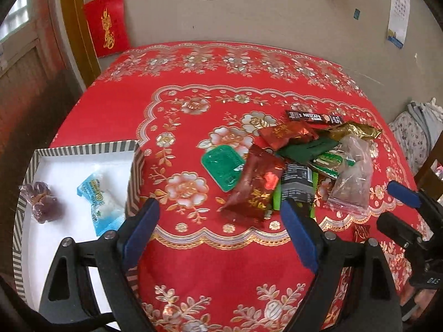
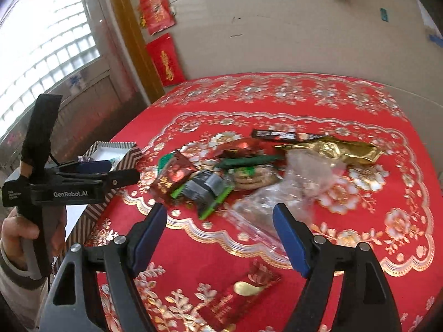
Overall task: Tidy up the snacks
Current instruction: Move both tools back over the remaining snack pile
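A pile of snacks lies on the red flowered tablecloth [image 1: 193, 262]: a dark red packet [image 1: 257, 188], a green jelly cup [image 1: 221, 166], a Nescafe stick [image 1: 313, 116], a gold wrapper [image 1: 357, 131], a clear bag [image 1: 351, 179] and a grey packet [image 1: 296, 182]. At the left stands a striped box [image 1: 83, 149] with a blue-white candy [image 1: 99, 199] and a purple candy [image 1: 41, 202] inside. My left gripper [image 1: 220, 207] hovers open just before the pile, holding nothing. My right gripper [image 2: 220, 213] is open too, short of the clear bag [image 2: 277, 191] and the grey packet [image 2: 205, 188].
A flat red packet [image 2: 241, 293] lies alone near the table's front edge. A hand [image 2: 16, 232] holds the left gripper [image 2: 110, 171] beside the box [image 2: 121, 155]. The wall with red hangings [image 1: 108, 25] stands behind the table; a wooden chair [image 1: 432, 166] is at the right.
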`<state>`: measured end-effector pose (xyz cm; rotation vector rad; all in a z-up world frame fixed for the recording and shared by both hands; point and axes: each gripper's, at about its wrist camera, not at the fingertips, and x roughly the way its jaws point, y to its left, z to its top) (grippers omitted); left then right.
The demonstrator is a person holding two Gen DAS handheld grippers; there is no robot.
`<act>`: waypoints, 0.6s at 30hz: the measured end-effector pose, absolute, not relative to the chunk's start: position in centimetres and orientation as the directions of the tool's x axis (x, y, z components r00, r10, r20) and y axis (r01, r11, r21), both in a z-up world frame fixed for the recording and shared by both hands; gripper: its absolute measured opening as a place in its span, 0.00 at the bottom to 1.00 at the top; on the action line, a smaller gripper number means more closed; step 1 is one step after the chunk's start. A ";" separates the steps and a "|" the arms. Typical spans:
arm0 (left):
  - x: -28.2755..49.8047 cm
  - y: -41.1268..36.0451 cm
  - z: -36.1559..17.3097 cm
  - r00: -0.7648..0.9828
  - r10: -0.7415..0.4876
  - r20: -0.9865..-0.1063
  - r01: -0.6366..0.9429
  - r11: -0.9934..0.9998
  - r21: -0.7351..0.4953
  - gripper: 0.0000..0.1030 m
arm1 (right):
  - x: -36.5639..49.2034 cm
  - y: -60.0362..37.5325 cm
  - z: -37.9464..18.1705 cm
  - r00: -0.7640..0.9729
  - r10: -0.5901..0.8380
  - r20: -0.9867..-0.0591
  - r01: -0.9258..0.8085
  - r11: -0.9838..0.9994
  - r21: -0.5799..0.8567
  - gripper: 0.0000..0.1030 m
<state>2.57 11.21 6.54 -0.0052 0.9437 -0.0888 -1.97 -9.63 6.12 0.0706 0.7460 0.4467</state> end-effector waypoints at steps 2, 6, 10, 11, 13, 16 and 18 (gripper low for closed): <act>2.3 10.6 6.7 0.601 -0.076 -0.795 0.066 0.997 -0.045 0.86 | -2.1 -10.4 6.1 0.661 0.404 -0.632 -0.349 0.911 0.218 0.77; 1.4 9.1 7.0 0.625 -0.066 -0.777 0.061 0.998 -0.036 0.86 | -2.2 -11.5 5.8 0.682 0.392 -0.617 -0.323 0.919 0.228 0.78; 0.8 7.5 6.8 0.646 -0.049 -0.762 0.058 0.998 -0.015 0.86 | -2.3 -11.9 5.7 0.698 0.361 -0.619 -0.298 0.932 0.207 0.78; 0.7 7.3 6.8 0.646 -0.051 -0.762 0.058 0.998 -0.017 0.86 | -2.4 -12.1 5.7 0.699 0.360 -0.618 -0.296 0.932 0.208 0.78; 0.6 6.9 6.6 0.645 -0.054 -0.763 0.060 0.998 -0.020 0.86 | -2.4 -12.4 5.6 0.696 0.361 -0.621 -0.294 0.932 0.212 0.78; 0.5 6.3 6.4 0.642 -0.058 -0.764 0.062 0.998 -0.024 0.86 | -2.5 -12.8 5.5 0.698 0.356 -0.622 -0.287 0.934 0.213 0.78; 0.4 6.0 6.4 0.646 -0.053 -0.761 0.060 0.998 -0.018 0.86 | -2.5 -13.0 5.4 0.698 0.352 -0.624 -0.278 0.936 0.217 0.79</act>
